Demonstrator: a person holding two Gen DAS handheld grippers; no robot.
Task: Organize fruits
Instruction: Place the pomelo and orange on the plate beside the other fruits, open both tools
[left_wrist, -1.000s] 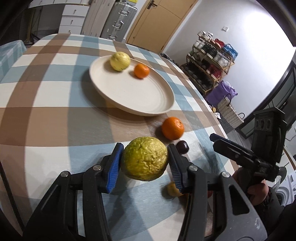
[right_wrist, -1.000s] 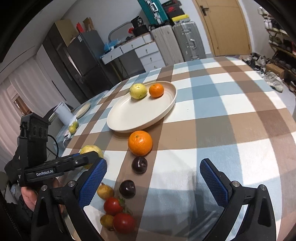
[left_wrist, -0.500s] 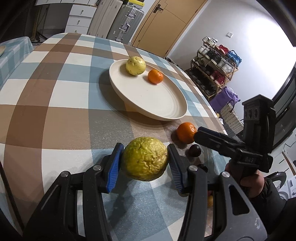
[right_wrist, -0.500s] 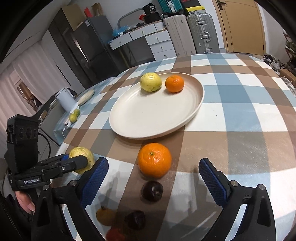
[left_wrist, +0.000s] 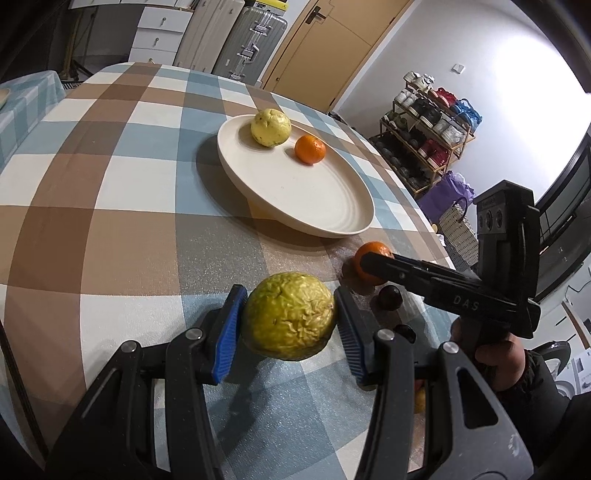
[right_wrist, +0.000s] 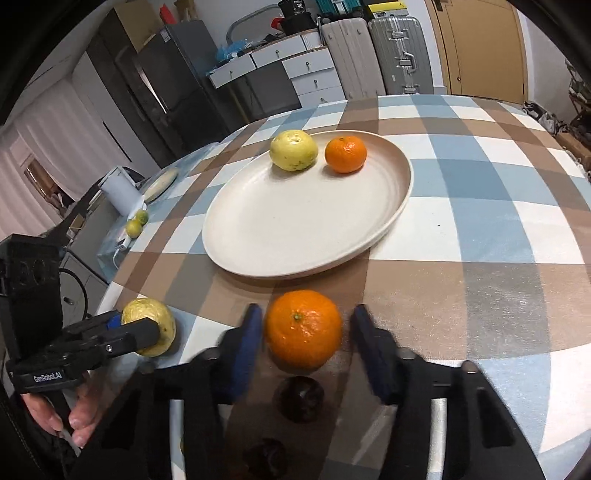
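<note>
The left gripper (left_wrist: 290, 325) is squeezing a bumpy yellow-green fruit (left_wrist: 288, 320) between its blue pads, near the big cream plate (right_wrist: 295, 236). The right gripper (right_wrist: 306, 343) is closing around an orange (right_wrist: 303, 329) that is sitting on the checked tablecloth (right_wrist: 480, 229) just beside the plate; its pads are not quite touching it. A yellow fruit (right_wrist: 293, 150) and a small orange (right_wrist: 345, 154) are lying on the plate.

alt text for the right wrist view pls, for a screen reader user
The right gripper is closing around an orange on a checked tablecloth, the fruit between its blue pads with small gaps still showing. Beyond sits a cream plate holding a yellow fruit and a smaller orange. At left, the left gripper holds a wrinkled yellow-green fruit.
</note>
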